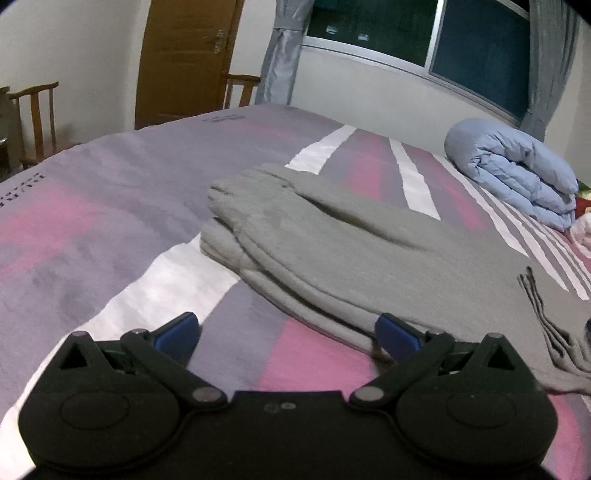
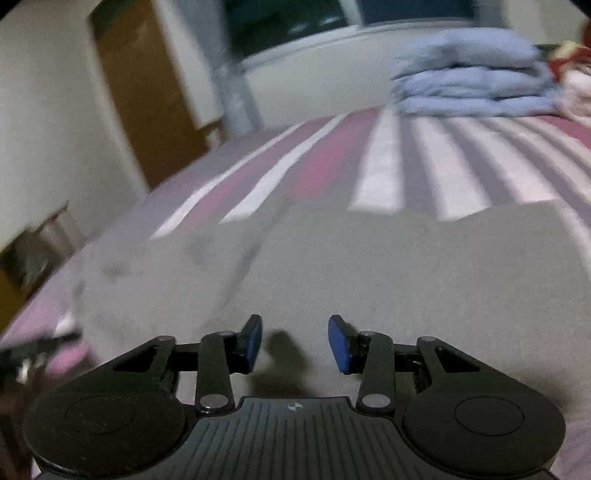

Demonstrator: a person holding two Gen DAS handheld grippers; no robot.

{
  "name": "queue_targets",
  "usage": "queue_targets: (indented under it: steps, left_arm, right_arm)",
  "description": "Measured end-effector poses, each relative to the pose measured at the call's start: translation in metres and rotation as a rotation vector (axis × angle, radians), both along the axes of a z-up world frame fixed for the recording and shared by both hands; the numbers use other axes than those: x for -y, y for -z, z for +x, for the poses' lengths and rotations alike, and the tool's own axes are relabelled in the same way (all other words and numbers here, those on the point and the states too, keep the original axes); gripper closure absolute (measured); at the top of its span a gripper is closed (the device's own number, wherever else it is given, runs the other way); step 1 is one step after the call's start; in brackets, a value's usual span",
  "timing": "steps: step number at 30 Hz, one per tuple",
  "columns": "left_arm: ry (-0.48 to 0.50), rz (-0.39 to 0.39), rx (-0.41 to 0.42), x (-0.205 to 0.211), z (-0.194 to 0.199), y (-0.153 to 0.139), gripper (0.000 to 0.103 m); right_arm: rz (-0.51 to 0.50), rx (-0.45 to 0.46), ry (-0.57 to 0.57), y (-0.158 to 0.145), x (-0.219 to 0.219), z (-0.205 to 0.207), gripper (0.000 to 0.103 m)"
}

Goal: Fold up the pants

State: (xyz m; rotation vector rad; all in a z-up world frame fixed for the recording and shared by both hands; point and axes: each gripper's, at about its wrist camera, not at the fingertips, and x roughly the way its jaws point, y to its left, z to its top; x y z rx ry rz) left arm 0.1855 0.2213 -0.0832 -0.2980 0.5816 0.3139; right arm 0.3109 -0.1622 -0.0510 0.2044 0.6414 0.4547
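Note:
Grey pants [image 1: 332, 240] lie on the striped bedspread [image 1: 92, 221], legs folded one on the other, cuffs at the far left, waist with dark drawstrings at the right edge. My left gripper [image 1: 288, 334] hovers at the pants' near edge, jaws wide open and empty; its right blue pad [image 1: 397, 334] sits just over the fabric's border. In the blurred right wrist view, my right gripper [image 2: 295, 343] stands partly open above the grey pants [image 2: 369, 266], with nothing between its blue pads, only their shadow on the cloth.
A folded light-blue quilt [image 1: 517, 173] lies at the bed's far right, also seen as the quilt [image 2: 469, 74]. Beyond the bed are a wooden door [image 1: 184, 55], wooden chairs [image 1: 35, 118], curtains and a dark window [image 1: 424, 26].

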Motion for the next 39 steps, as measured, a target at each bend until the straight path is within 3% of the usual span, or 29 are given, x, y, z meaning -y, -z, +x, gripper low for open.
queue_targets:
  steps: [5, 7, 8, 9, 13, 15, 17, 20, 21, 22, 23, 25, 27, 31, 39]
  left_arm:
    - [0.044, -0.01, 0.008, 0.01, -0.002, -0.003, 0.006]
    - [0.06, 0.0, 0.011, 0.015, 0.0, -0.005, 0.006]
    - [0.057, 0.007, 0.008, 0.016, 0.0, -0.005, 0.006]
    - [0.057, 0.009, 0.008, 0.017, 0.002, -0.005, 0.006]
    - [0.053, -0.01, 0.007, 0.015, 0.005, -0.002, 0.006]
    - [0.05, -0.014, 0.005, 0.015, 0.006, -0.001, 0.006]
    - [0.048, -0.022, 0.004, 0.014, 0.005, -0.002, 0.006]
    - [0.037, -0.027, 0.02, 0.011, 0.001, -0.004, 0.006]
    - [0.027, -0.037, 0.043, 0.007, -0.002, -0.005, 0.007]
    - [0.02, -0.059, 0.065, 0.004, -0.005, -0.006, 0.008]
    - [0.017, -0.084, 0.092, 0.0, -0.008, -0.007, 0.01]
    - [0.011, -0.135, 0.137, -0.011, -0.007, -0.007, 0.011]
    - [-0.009, -0.194, 0.125, -0.024, 0.002, -0.002, 0.02]
    - [-0.02, -0.332, 0.114, -0.046, 0.017, 0.017, 0.023]
    - [0.052, -0.532, 0.195, -0.082, 0.043, 0.041, 0.022]
  right_arm:
    - [-0.08, 0.008, 0.227, -0.011, 0.044, 0.051, 0.062]
    - [-0.128, -0.055, 0.283, 0.002, 0.056, 0.078, 0.062]
    - [-0.131, -0.141, 0.261, 0.014, 0.059, 0.094, 0.062]
    - [-0.131, -0.158, 0.247, 0.018, 0.063, 0.099, 0.062]
    - [-0.087, 0.023, 0.201, -0.003, 0.062, 0.07, 0.062]
    - [-0.164, -0.117, 0.11, 0.022, 0.046, 0.078, 0.06]
    - [-0.182, -0.058, 0.114, 0.014, 0.045, 0.064, 0.06]
    - [-0.018, 0.028, 0.109, -0.003, 0.069, 0.025, 0.056]
    - [0.0, 0.051, 0.114, -0.007, 0.076, 0.01, 0.047]
    - [-0.002, 0.078, 0.117, -0.009, 0.085, -0.006, 0.036]
    - [-0.009, 0.099, 0.116, -0.012, 0.094, -0.018, 0.032]
    - [-0.014, 0.135, 0.128, -0.019, 0.108, -0.035, 0.032]
    - [-0.008, 0.138, 0.154, -0.024, 0.118, -0.064, 0.032]
    - [0.001, 0.149, 0.349, -0.031, 0.145, -0.08, 0.032]
    - [0.041, 0.097, 0.53, -0.017, 0.172, -0.052, 0.031]
